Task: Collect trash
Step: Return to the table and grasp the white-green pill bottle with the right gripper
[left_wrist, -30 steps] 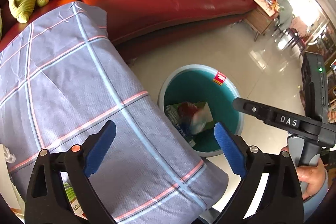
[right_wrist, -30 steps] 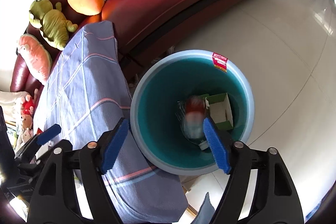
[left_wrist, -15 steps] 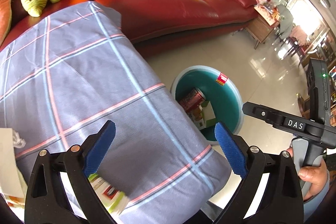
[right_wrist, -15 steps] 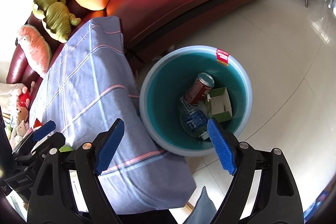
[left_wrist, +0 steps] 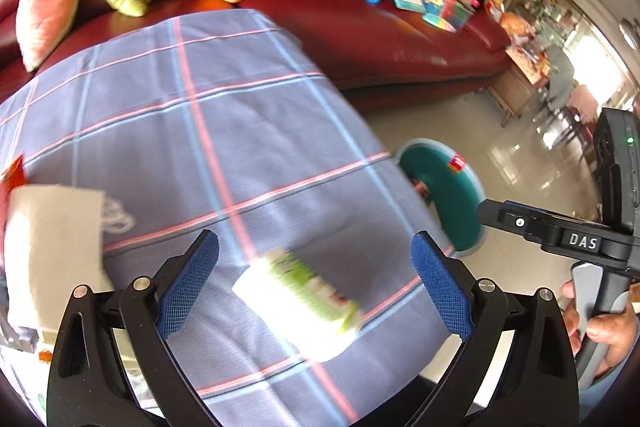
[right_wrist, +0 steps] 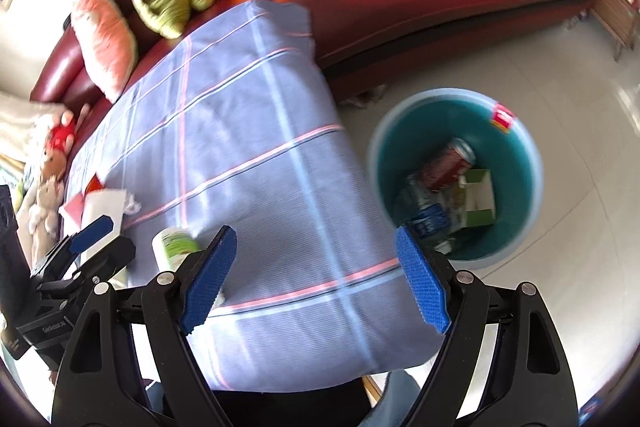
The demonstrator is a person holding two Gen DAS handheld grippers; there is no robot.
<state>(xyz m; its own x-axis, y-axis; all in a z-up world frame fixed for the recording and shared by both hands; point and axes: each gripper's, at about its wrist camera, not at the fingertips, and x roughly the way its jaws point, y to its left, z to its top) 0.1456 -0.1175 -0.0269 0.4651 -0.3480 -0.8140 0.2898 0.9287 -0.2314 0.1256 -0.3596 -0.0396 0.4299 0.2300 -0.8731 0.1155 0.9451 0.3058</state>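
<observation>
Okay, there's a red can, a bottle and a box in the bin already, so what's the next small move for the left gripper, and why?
Probably lower the left gripper over the white and green container lying on the checked cloth and close on it. It looks like leftover trash, it sits between the open blue pads, nothing is held, and the teal bin stands just past the cloth's edge.

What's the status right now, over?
Both grippers, left and right, open, empty. Green-and-white carton lies on checked cloth, uncollected. Bin holds can, bottle, box. Nothing blocking.
</observation>
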